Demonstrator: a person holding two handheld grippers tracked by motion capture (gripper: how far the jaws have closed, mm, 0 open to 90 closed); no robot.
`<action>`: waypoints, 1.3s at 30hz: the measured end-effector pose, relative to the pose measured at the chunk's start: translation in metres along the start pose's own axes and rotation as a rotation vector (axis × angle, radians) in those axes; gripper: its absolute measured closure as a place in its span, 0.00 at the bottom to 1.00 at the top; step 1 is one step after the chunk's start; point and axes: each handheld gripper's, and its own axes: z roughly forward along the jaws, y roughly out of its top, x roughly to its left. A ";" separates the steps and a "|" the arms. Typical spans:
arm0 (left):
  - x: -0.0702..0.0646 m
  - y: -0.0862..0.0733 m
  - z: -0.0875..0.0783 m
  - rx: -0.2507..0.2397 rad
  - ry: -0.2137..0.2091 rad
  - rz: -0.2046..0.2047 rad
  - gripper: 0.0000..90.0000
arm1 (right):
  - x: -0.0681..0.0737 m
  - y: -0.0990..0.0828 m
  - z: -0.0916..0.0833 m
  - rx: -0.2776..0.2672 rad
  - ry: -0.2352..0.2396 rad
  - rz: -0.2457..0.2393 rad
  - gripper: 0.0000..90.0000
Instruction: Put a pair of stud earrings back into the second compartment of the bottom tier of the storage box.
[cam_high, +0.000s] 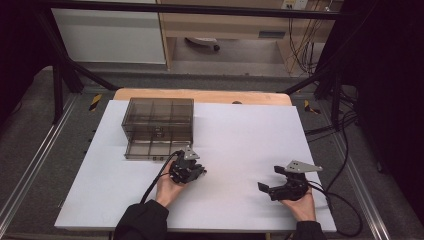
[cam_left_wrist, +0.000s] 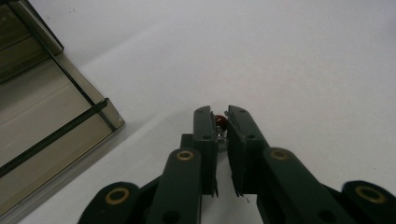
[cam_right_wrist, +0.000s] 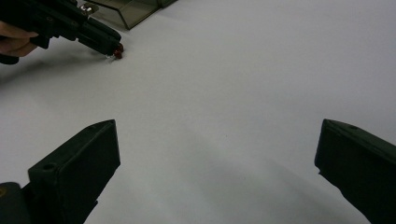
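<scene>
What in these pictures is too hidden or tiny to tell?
- The small red thing in the left claw: left gripper view, mostly hidden between the jaws; what it is stays unclear.
- The same thing in the high view: too small, under the claw.
- The smoky plastic box: its compartments' contents, dim through the tinted walls; cut off by the edge in both gripper views.

Smoky glossy plastic organizer box (cam_high: 158, 127) on a matt white sheet (cam_high: 240, 150).

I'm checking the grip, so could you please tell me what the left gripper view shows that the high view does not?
Left gripper view: a small red piece pinched between the left claw tips, low over the white sheet.
High view: the right claw standing open, both hands, and the whole smoky organizer box.
Both: the left claw, the white sheet and the box's open drawer.
</scene>
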 end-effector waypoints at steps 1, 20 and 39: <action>0.000 0.000 0.000 -0.001 0.001 0.000 0.91 | 0.000 0.000 0.000 0.000 0.000 0.000 0.01; 0.005 -0.005 -0.031 -0.022 -0.009 0.009 0.91 | 0.000 0.000 0.000 0.004 0.000 0.003 0.01; 0.021 -0.014 -0.078 -0.041 0.007 0.010 0.91 | 0.000 0.000 0.000 0.008 -0.002 0.005 0.01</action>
